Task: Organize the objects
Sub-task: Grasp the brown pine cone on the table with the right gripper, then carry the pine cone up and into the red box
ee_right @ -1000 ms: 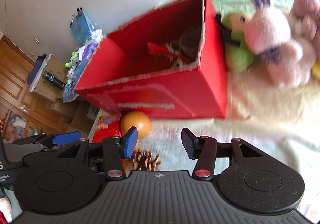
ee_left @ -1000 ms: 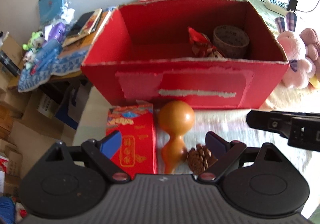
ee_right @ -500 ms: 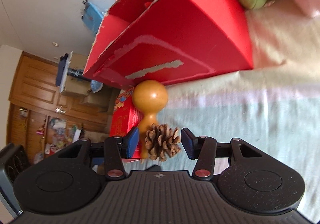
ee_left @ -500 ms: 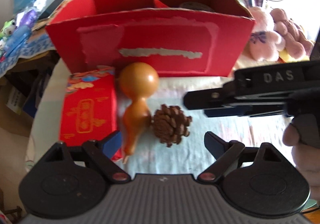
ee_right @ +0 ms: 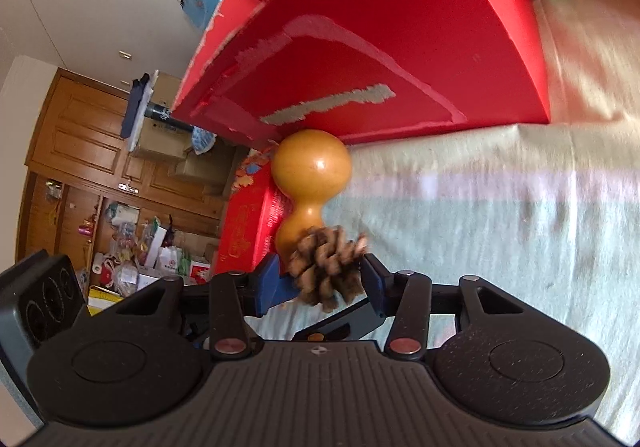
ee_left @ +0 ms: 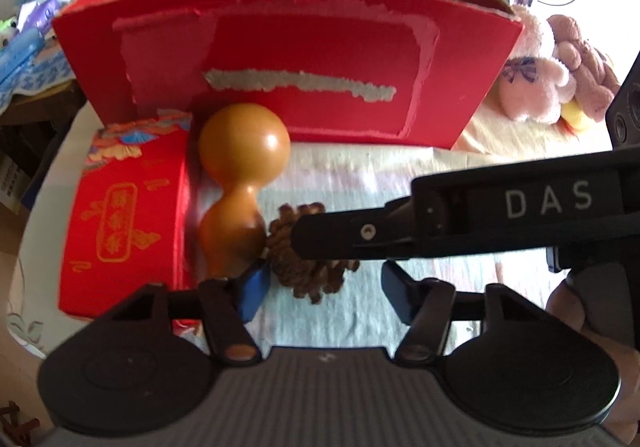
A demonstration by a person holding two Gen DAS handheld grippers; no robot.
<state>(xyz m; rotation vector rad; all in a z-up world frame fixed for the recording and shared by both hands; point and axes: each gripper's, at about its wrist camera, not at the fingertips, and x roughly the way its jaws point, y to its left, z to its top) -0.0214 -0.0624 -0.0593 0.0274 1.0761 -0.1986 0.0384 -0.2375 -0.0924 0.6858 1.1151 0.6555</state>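
The brown, scaly pine cone [ee_right: 326, 269] sits between the two blue-padded fingers of your right tool [ee_right: 322, 283], which close in on its sides; whether it rests on the pale cloth-covered bed [ee_right: 500, 227] or is lifted, you cannot tell. It touches the narrow end of the glossy orange wooden gourd [ee_left: 240, 187], which lies against the flat red gift carton with gold lettering [ee_left: 124, 223] at the bed's left edge. Your left tool [ee_left: 320, 289] hovers near the cone with fingers wide, holding nothing. Behind stands the large open red cardboard box with a torn label [ee_left: 288, 67]. Pink and brown plush toys [ee_left: 552, 75] lie by its right end.
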